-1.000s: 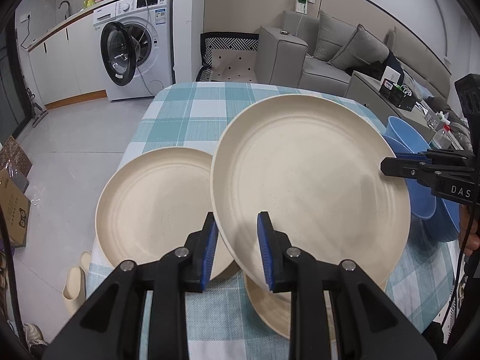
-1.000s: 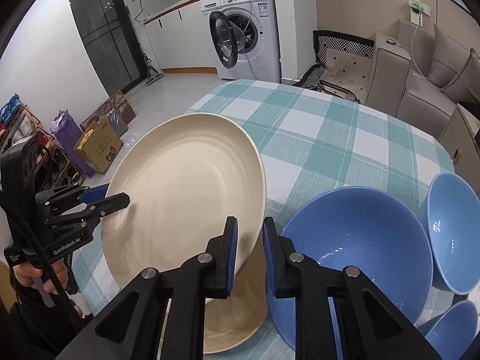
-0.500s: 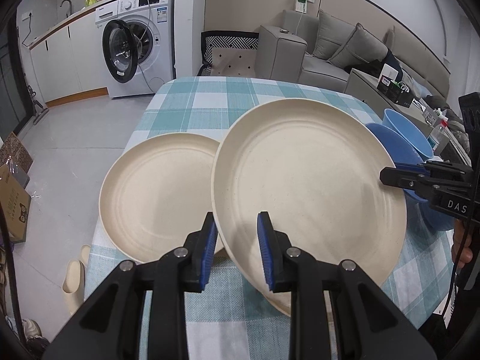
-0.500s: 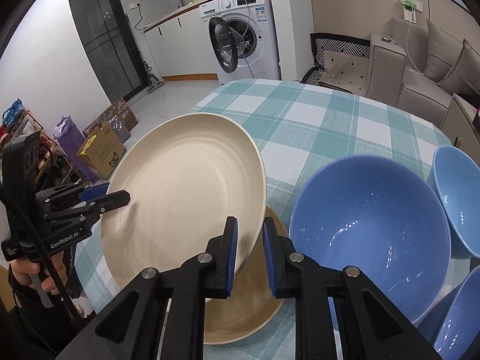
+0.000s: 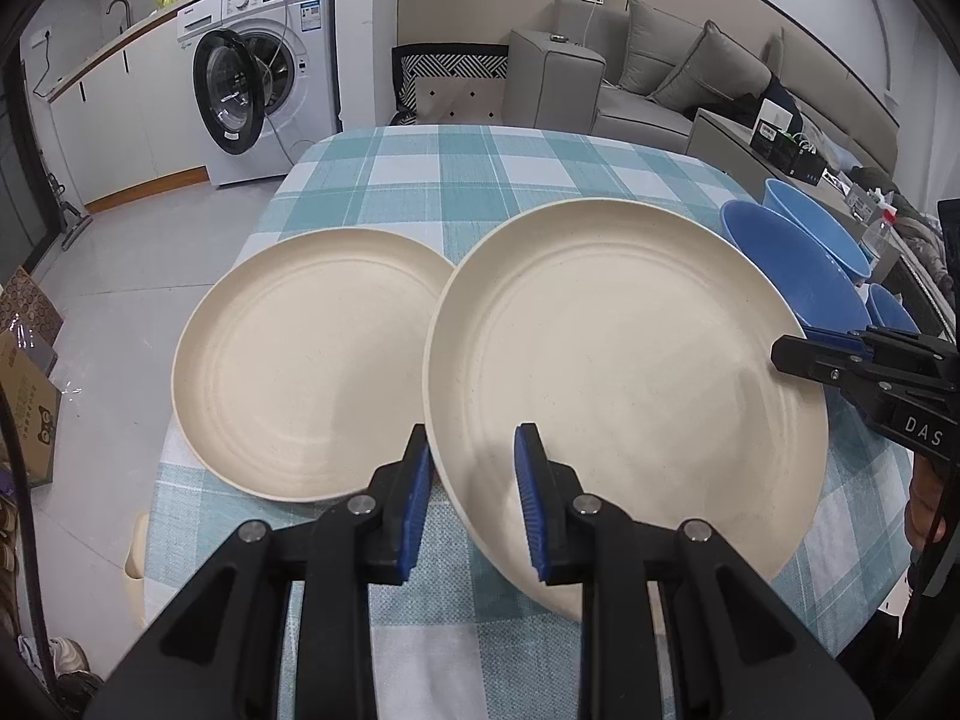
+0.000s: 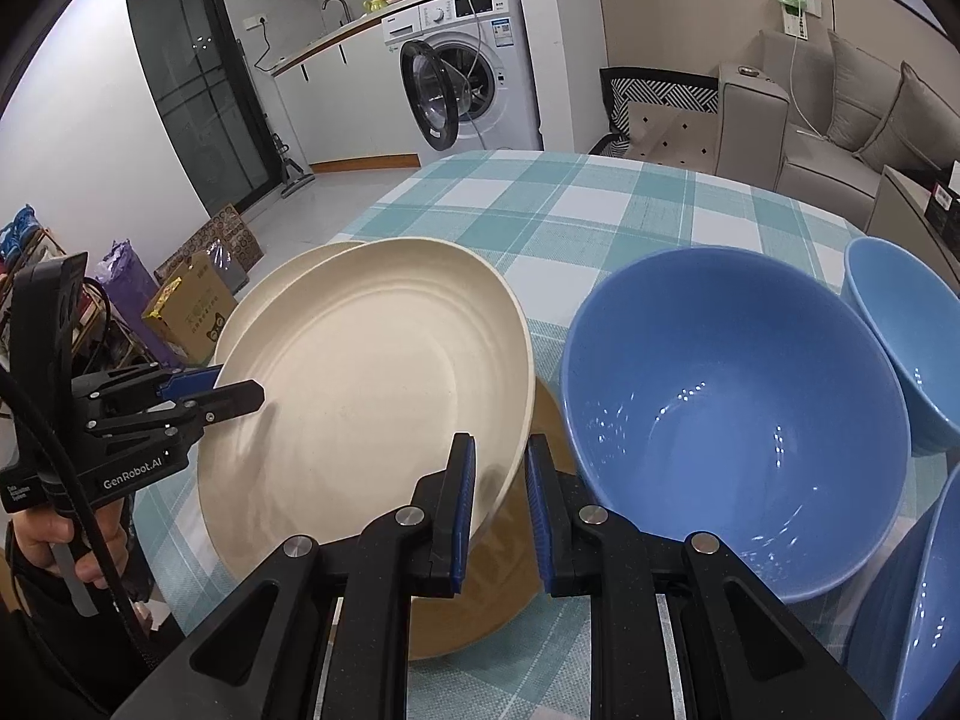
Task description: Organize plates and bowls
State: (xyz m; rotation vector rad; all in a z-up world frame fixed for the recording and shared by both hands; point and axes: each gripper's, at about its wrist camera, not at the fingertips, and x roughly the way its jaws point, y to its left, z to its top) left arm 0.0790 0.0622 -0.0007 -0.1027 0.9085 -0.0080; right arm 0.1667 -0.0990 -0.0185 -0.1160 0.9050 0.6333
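Both tongs, left [image 5: 471, 495] and right [image 6: 499, 501], grip one cream plate [image 5: 624, 372] above the checked tabletop [image 5: 492, 174], washer [image 5: 264, 78] upper left, sofa [image 5: 678, 78] upper right.

table [image 5: 528, 162]: checked cloth | on it: cream plates [image 5: 306, 360], blue bowls [image 6: 738, 408]

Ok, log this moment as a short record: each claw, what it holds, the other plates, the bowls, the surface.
left claw: shut on the near rim of the lifted plate
right claw: shut on the opposite rim of the same plate
lifted plate: cream, tilted, held off the table by both claws
second plate: cream, flat on the table, to the left
third plate: tan, lying under the lifted one
blue bowls: grouped to the right, empty
table: teal and white checked cloth
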